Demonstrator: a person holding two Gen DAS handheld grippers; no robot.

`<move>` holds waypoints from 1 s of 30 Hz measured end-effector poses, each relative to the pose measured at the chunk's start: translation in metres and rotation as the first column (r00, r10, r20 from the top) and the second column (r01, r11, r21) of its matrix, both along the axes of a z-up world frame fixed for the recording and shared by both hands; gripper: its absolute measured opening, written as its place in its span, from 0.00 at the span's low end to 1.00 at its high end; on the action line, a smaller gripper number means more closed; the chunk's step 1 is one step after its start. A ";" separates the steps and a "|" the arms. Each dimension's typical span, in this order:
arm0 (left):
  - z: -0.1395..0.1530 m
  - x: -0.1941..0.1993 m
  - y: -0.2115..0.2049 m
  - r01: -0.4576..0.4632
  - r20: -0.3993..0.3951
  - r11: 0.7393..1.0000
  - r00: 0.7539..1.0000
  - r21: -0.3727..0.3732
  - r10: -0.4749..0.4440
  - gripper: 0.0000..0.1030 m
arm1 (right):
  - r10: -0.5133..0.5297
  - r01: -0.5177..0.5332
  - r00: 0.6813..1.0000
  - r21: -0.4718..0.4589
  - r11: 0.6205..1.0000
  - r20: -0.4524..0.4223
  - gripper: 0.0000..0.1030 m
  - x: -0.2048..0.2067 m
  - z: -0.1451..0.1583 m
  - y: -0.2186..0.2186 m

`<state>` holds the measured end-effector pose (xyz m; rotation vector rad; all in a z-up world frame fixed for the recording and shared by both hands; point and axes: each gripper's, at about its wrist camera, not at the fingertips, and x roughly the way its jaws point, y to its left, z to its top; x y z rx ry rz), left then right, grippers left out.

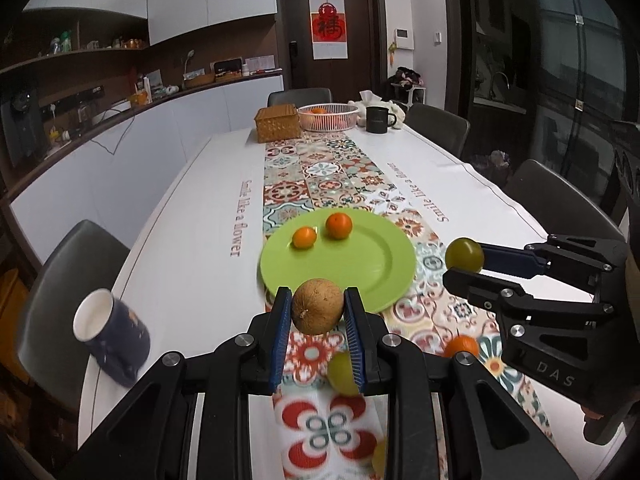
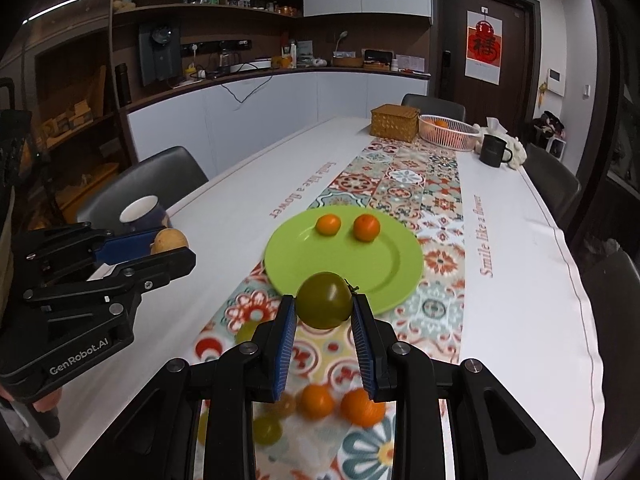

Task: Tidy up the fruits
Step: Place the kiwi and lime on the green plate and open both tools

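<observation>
Fruits split three ways: two oranges (image 1: 339, 225) lie on the green plate (image 1: 372, 276); a brown fruit (image 1: 318, 306) is clamped in the left hand-held gripper (image 1: 318, 312), a green fruit (image 2: 325, 306) in the right hand-held gripper (image 2: 324, 312), both held above the table (image 2: 520, 280) near the plate's front rim. More loose fruit (image 2: 362, 407) is seen, blurred, on the runner (image 2: 404, 188) below.

A home dining kitchen is shown: a long table (image 1: 192, 208) ringed by chairs (image 2: 160, 176), white cabinets (image 2: 260, 108), cluttered shelves (image 2: 208, 6), and an entry door (image 1: 328, 28) hung with a red poster (image 1: 329, 28).
</observation>
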<state>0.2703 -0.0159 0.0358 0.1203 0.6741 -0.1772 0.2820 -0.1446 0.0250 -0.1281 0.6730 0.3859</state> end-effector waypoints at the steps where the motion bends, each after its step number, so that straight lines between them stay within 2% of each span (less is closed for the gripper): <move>1: -0.001 0.006 -0.001 0.000 -0.001 1.000 1.000 0.000 0.000 0.26 | 0.002 -0.002 1.000 0.001 1.000 -0.001 0.28 0.005 0.000 0.001; 7: -0.011 0.039 -0.002 -0.006 -0.026 1.000 1.000 -0.016 0.006 0.26 | 0.011 -0.011 1.000 -0.002 1.000 -0.014 0.28 0.034 -0.005 0.003; 16: -0.053 0.089 -0.002 0.002 -0.140 1.000 0.990 -0.016 -0.004 0.26 | 0.015 -0.018 0.991 -0.025 1.000 -0.131 0.28 0.086 -0.041 0.006; 26: -0.082 0.114 -0.007 0.012 -0.224 1.000 0.975 0.001 -0.011 0.26 | -0.006 -0.001 0.981 -0.038 0.999 -0.194 0.28 0.110 -0.069 0.007; 28: -0.084 0.115 -0.007 0.011 -0.233 1.000 0.972 -0.002 -0.011 0.29 | -0.007 0.000 0.980 -0.032 0.999 -0.199 0.28 0.112 -0.071 0.007; 30: -0.085 0.114 -0.006 0.003 -0.238 1.000 0.971 -0.009 -0.005 0.40 | -0.011 0.004 0.980 -0.033 0.999 -0.198 0.29 0.111 -0.072 0.008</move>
